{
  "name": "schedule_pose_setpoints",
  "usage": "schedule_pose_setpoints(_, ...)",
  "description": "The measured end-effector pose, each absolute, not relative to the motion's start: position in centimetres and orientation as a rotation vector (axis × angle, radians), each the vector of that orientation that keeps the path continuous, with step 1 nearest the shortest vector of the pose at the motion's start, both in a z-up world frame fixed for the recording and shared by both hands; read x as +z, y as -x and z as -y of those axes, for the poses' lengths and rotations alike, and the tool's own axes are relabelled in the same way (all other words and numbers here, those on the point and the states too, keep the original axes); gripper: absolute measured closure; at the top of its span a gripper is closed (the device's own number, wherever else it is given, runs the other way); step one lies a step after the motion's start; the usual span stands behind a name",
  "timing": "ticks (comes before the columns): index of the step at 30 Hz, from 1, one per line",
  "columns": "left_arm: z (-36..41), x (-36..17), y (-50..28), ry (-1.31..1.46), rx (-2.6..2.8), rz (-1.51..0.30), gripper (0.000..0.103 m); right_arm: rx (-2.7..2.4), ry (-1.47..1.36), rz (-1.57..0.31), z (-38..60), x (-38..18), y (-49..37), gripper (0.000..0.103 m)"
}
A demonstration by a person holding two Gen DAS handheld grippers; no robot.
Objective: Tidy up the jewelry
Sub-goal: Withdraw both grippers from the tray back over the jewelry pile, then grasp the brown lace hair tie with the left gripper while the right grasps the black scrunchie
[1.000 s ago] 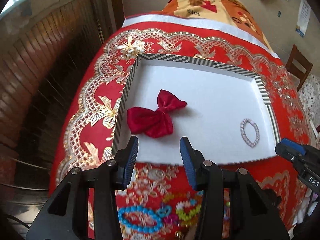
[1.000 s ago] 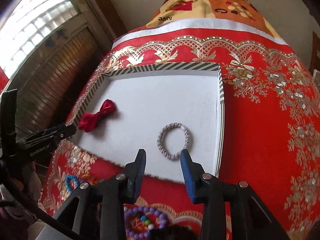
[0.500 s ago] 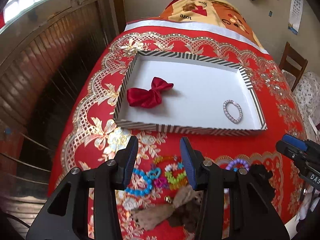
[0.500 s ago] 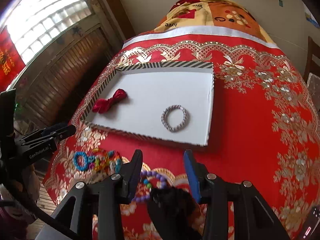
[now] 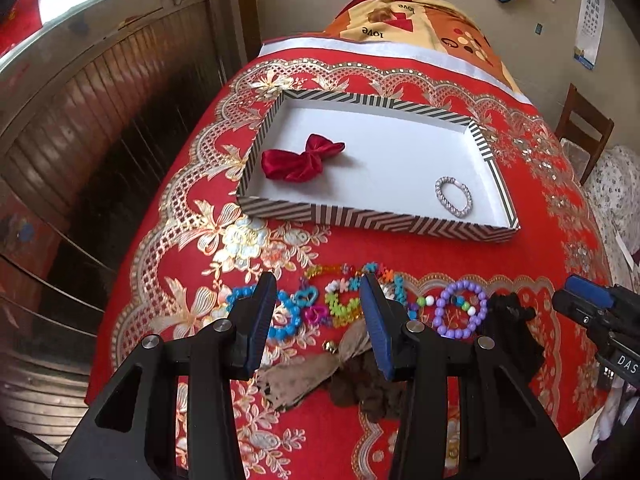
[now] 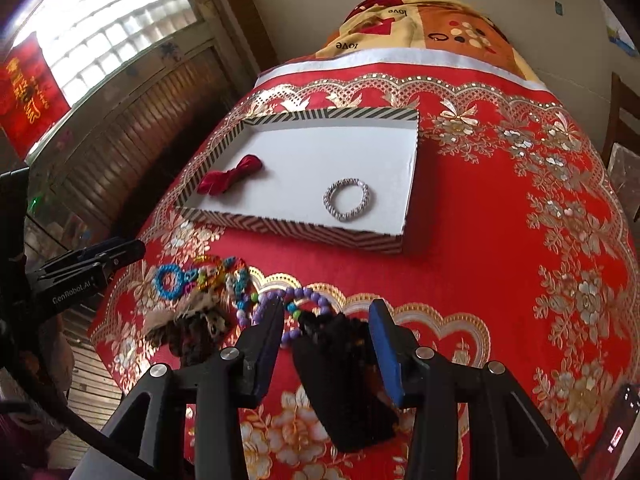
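On the red, gold-flowered tabletop cloth (image 5: 400, 248), at the left, the left gripper (image 5: 318, 322) hangs with jaws wide and empty over the near row of loose pieces, the blue beaded bracelet (image 5: 280, 320) first; beyond lies the shallow striped-rim white tray (image 5: 372, 216), holding the red satin bow (image 5: 300, 158) at its left and the silver chain bracelet (image 5: 454, 196) at its right, apparently spaced apart. Further right the purple beaded bracelet (image 6: 296, 312) and black fabric piece (image 6: 336, 344) wait beneath the right gripper (image 6: 326, 340), jaws parted, gripping nothing, likely the next pick.
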State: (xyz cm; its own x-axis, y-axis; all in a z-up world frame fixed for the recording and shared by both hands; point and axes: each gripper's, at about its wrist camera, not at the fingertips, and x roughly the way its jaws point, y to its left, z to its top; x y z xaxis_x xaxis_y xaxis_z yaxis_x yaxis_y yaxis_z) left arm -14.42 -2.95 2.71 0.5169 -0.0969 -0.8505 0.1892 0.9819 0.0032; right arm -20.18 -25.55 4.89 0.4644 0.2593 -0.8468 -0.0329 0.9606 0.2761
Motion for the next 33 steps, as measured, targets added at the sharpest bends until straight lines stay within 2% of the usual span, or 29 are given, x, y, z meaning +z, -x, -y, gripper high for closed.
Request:
schedule_pose_setpoints(25,0.6,1.7,15.9,-0.072,-0.161,-1.064,0.060,0.201,-0.220,-1.096,24.1,4.6,21.7,0.056)
schedule_pose_setpoints(33,-2.8,1.4,14.8,0.086,-0.242,-1.154,0.059,0.196,-0.227,-1.128,24.9,3.4,22.0,0.052)
